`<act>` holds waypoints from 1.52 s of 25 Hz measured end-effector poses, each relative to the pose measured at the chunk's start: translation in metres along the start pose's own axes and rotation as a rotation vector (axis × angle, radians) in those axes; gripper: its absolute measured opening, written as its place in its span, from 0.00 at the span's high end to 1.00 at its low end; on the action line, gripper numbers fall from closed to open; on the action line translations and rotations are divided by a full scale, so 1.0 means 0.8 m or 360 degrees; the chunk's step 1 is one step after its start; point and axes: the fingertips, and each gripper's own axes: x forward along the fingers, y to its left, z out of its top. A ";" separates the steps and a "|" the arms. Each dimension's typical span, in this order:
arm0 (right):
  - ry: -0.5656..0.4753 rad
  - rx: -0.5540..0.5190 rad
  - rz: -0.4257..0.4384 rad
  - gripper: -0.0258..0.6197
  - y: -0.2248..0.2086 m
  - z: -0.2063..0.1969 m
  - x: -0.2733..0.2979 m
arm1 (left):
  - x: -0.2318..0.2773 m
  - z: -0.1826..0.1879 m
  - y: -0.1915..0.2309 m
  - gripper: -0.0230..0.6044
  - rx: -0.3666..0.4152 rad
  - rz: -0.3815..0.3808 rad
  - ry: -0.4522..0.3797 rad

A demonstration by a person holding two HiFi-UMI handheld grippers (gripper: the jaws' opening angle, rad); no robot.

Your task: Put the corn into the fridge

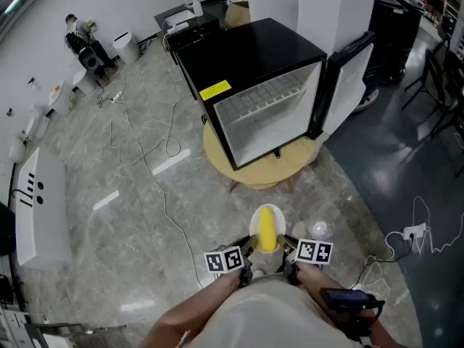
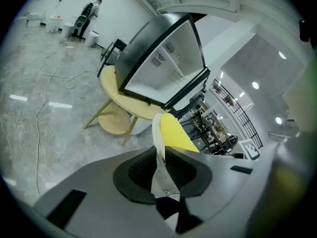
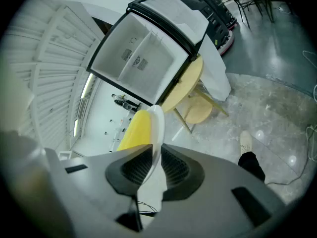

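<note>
A yellow corn cob [image 1: 267, 229] lies on a small white plate [image 1: 257, 223] that I hold between both grippers, just in front of me. My left gripper [image 1: 250, 247] is shut on the plate's left rim, my right gripper [image 1: 285, 243] on its right rim. In the left gripper view the jaws [image 2: 161, 167] pinch the plate rim [image 2: 157, 133], the corn [image 2: 176, 133] beyond it. The right gripper view shows the same: the right gripper [image 3: 154, 165], the plate [image 3: 158, 125], the corn [image 3: 136, 130]. Ahead, the black fridge [image 1: 261, 56] stands open and empty, its door [image 1: 349, 85] swung right.
The fridge [image 2: 163, 58] [image 3: 143, 53] sits on a low round wooden table [image 1: 257, 171]. Cables [image 1: 156, 172] trail over the marble floor at the left. A white unit [image 1: 40, 209] stands at the far left, a person [image 1: 80, 38] crouches at the back wall, and dark chairs [image 1: 442, 85] are at the right.
</note>
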 end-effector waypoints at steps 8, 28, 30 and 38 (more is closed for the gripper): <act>-0.0004 -0.0011 0.0000 0.87 0.020 -0.067 -0.034 | -0.058 -0.049 -0.008 0.87 -0.0004 -0.0014 0.0000; -0.0096 -0.0072 0.0009 0.87 0.039 -0.065 -0.045 | -0.076 -0.043 -0.015 0.87 0.0052 -0.0081 -0.0039; -0.0097 -0.0085 0.0015 0.87 0.040 -0.063 -0.043 | -0.074 -0.041 -0.012 0.87 0.0046 -0.0085 -0.0043; -0.0103 -0.0089 0.0018 0.87 0.036 -0.057 -0.043 | -0.069 -0.038 -0.015 0.87 0.0067 -0.0090 -0.0045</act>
